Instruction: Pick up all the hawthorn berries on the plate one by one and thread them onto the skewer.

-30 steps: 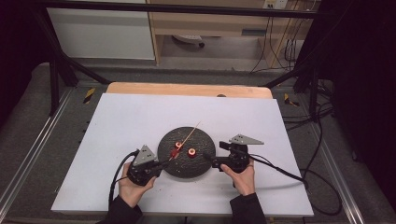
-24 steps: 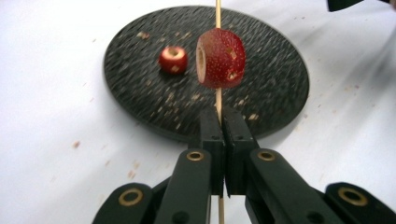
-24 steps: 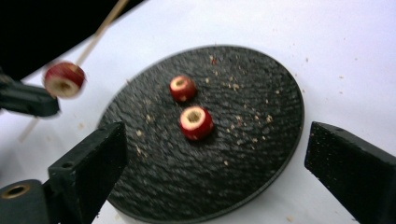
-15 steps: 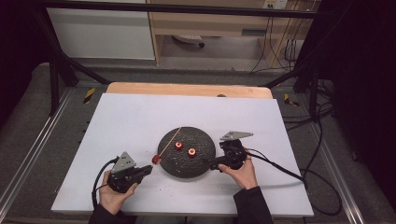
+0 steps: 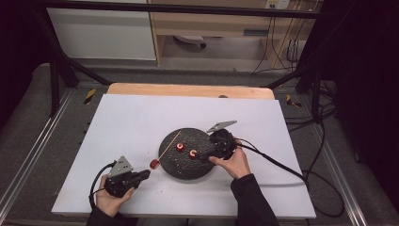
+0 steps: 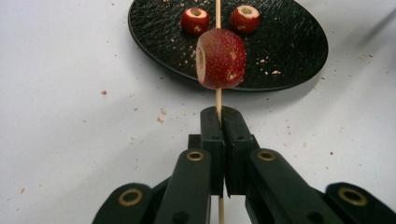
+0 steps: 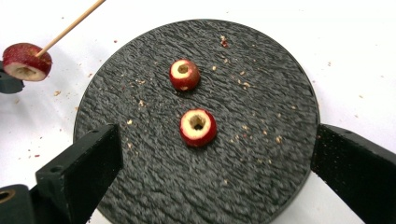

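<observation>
1 cored red fruit (image 6: 220, 58) on skewer (image 5: 170, 144); 2 fruits (image 7: 198, 127) on black plate (image 7: 261, 93).

Black left claw (image 6: 219, 135), brass rivets; black right claw (image 7: 210, 175), trailing cable; dark sleeves.

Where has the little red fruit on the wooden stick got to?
The cored red fruit sits threaded on the thin wooden skewer, just off the round black plate's left edge, ahead of the left gripper.

The high view looks forward and down from above the person's side, taking in the whole white desk (image 5: 141, 122). The left gripper view sits low and close, facing along its tongs (image 6: 219, 122) toward the black plate (image 6: 289, 56). The right gripper view looks steeply down, very near. All three share that plate.
</observation>
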